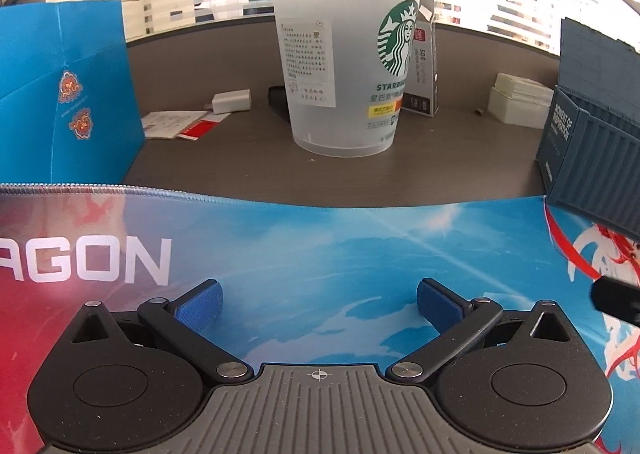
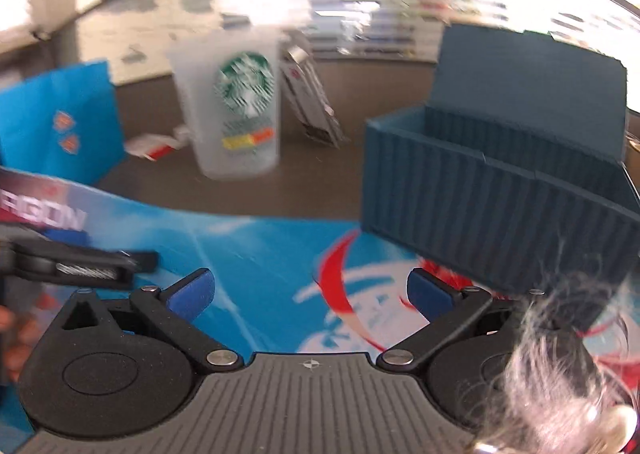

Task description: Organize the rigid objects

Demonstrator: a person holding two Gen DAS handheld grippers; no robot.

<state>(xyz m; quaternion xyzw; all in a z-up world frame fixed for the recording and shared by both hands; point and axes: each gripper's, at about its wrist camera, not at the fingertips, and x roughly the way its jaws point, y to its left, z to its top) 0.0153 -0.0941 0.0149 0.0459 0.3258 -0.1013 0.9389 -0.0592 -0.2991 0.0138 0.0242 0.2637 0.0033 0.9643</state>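
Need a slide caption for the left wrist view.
Open left gripper over the mat, facing an upright cup.

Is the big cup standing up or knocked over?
Standing up. The cup sits on its flat base on the desk, with its lidded rim on top.

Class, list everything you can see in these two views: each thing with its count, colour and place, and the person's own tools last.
cup: one, frosted clear, upright on the desk, centre.
bag: one, blue, left.
container box: one, dark blue, open, right.
charger: one, white, behind the papers.
papers: a few, white and red, left of the cup.
white boxes: a stack, far right.
mat: one, blue and red, nearest.
left gripper: open, empty.
right gripper: open, empty.
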